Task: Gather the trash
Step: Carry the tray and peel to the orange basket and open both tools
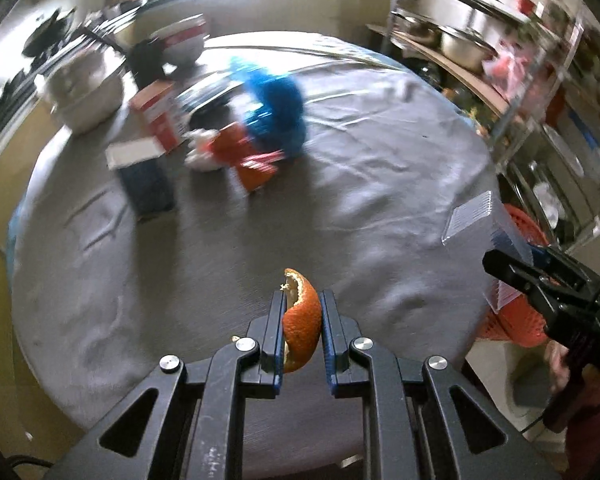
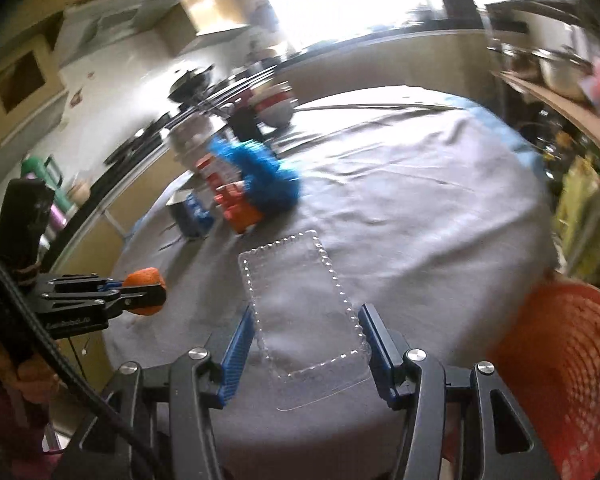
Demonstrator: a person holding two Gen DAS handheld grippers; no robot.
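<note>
While the left tool (image 1: 300,300) clenches an orange peel (image 1: 300,328) above the grey tabletop (image 1: 360,160), the right tool (image 2: 306,320) grips a clear plastic tray (image 2: 300,304) by its sides, beside a red basket (image 2: 560,360).

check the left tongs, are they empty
No, the left tongs are shut on a piece of orange peel held between their blue pads.

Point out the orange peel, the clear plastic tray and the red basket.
orange peel (image 1: 302,320): left wrist view, outer skin between the pads.
clear plastic tray (image 2: 306,304): right wrist view, flat middle of the tray.
red basket (image 2: 560,360): right wrist view, mesh side wall.
</note>
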